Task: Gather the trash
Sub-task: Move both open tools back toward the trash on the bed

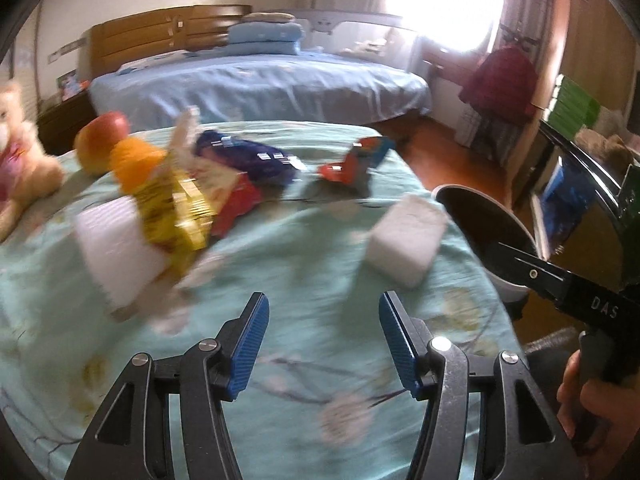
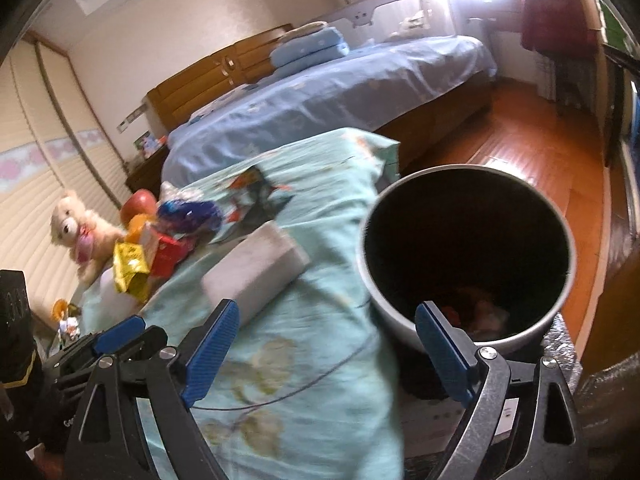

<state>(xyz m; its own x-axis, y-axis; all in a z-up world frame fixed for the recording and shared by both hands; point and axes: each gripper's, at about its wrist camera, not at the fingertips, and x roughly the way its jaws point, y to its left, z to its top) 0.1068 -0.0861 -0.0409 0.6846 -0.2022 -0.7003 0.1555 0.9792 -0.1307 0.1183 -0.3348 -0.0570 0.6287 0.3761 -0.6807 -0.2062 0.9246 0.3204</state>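
Crumpled wrappers lie on a teal flowered cloth [image 1: 304, 272]: a yellow one [image 1: 176, 208] [image 2: 128, 268], a red pack [image 1: 236, 208] [image 2: 168, 254], a purple one [image 1: 248, 156] [image 2: 188, 212] and a red-and-blue one [image 1: 352, 160] [image 2: 256, 192]. A grey bin [image 1: 480, 216] [image 2: 468, 170] with a black inside stands off the cloth's right edge, with some trash [image 2: 480, 312] at its bottom. My left gripper [image 1: 322, 300] is open over bare cloth, short of the wrappers. My right gripper [image 2: 326, 304] is open and empty, one finger over the cloth, the other before the bin.
Two white foam blocks [image 1: 404, 236] [image 1: 120, 252] lie on the cloth. An apple [image 1: 104, 136], an orange [image 1: 132, 160] and a teddy bear [image 1: 24, 168] sit at the far left. A blue bed [image 1: 256, 88] stands behind, with wooden floor [image 2: 520, 136] to the right.
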